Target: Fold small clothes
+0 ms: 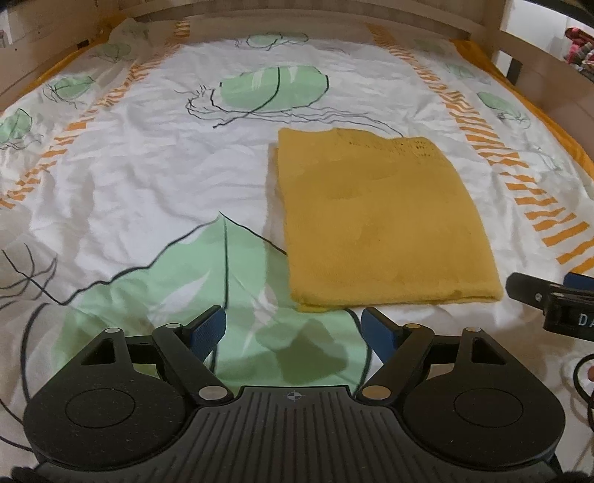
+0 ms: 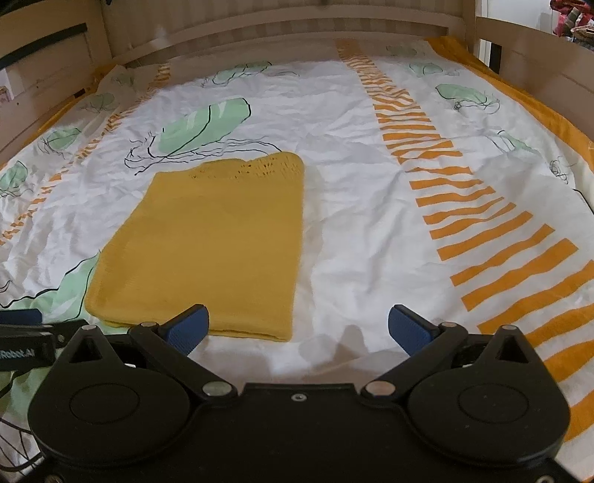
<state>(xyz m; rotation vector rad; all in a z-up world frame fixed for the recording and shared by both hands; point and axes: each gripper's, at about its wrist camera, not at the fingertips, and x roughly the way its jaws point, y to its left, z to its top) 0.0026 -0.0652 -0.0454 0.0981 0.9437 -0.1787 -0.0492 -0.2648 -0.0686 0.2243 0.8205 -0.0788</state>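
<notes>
Pale wooden bed rails (image 2: pixel 282 28) curve across the top of both views, framing a white bedsheet (image 1: pixel 148 178) printed with green leaves, thin black line drawings and bands of orange stripes. An orange-yellow border of the sheet shows along the right edge in each view.

On this sheet lies a folded mustard-yellow garment (image 1: pixel 382 219), a neat rectangle with at least two layers showing at its near edge and an openwork knit pattern along its far edge. In the left wrist view it sits right of centre; in the right wrist view (image 2: pixel 208 245) it sits left of centre, its near edge low in the frame.

At the bottom of the left wrist view, the left gripper (image 1: pixel 291 328) has its blue-padded fingers spread wide with nothing between them, only a green leaf print below. The right gripper (image 2: pixel 299 327) is likewise spread wide and empty; its left pad overlaps the garment's near edge in the picture, though contact cannot be told. Part of the right gripper also appears at the lower right of the left wrist view.
</notes>
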